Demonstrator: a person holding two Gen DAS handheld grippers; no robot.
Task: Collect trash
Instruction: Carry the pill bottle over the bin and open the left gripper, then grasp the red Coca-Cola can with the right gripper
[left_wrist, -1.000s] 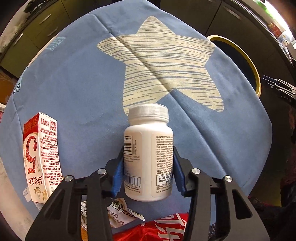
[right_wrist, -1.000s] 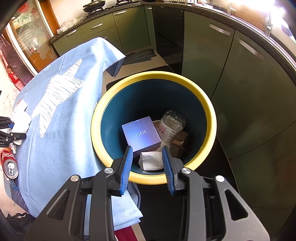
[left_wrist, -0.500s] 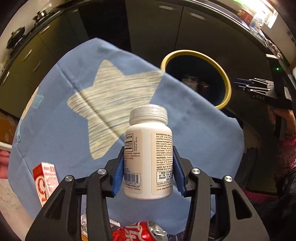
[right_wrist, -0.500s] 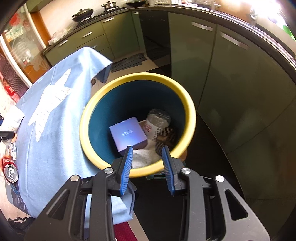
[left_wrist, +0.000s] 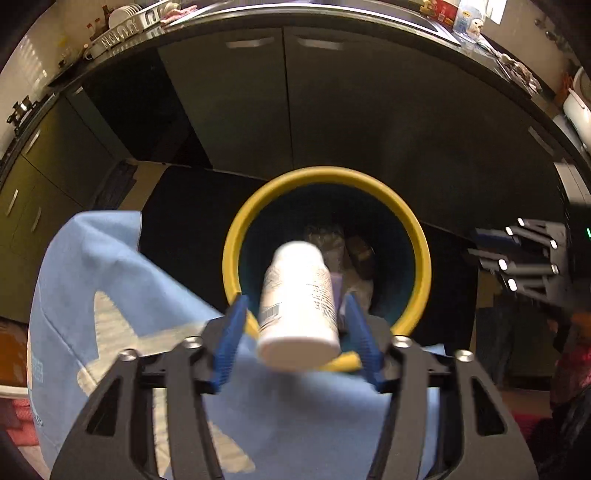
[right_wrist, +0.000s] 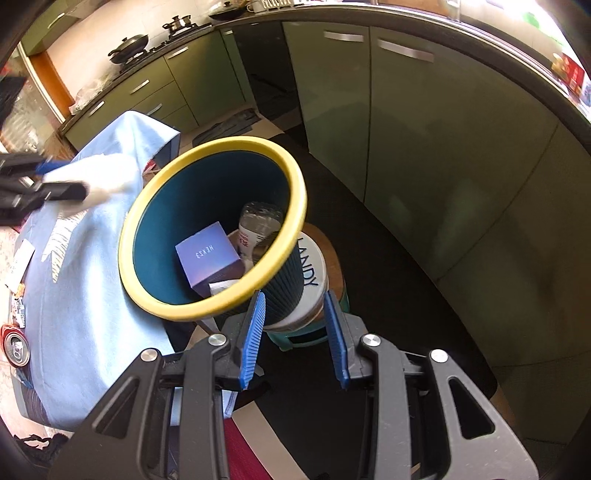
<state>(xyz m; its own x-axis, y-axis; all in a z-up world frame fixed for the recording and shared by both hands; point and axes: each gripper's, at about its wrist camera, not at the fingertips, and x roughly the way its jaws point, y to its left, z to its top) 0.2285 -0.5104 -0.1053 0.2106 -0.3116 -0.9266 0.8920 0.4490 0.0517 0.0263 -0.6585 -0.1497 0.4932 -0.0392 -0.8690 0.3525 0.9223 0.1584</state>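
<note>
In the left wrist view a white pill bottle (left_wrist: 299, 306), blurred, tips forward between the blue pads of my left gripper (left_wrist: 293, 332), whose jaws stand wider than the bottle. Just beyond it is the yellow-rimmed, dark teal trash bin (left_wrist: 419, 258). In the right wrist view the bin (right_wrist: 258, 149) holds a purple box (right_wrist: 210, 258), a plastic bottle (right_wrist: 258, 221) and paper. My right gripper (right_wrist: 293, 339) is open and empty beside the bin's outer wall. The left gripper (right_wrist: 55, 184) and bottle show blurred at the left.
A blue cloth with a pale star (left_wrist: 110, 295) covers the table next to the bin. A red can (right_wrist: 14, 349) lies at its left edge. Green kitchen cabinets (right_wrist: 424, 147) stand behind the bin. The bin stands on a white and green stool (right_wrist: 314, 295).
My left gripper carried the bottle across the table to the bin's rim and its jaws opened; the bottle now tips forward. My right gripper drew back from over the bin.
</note>
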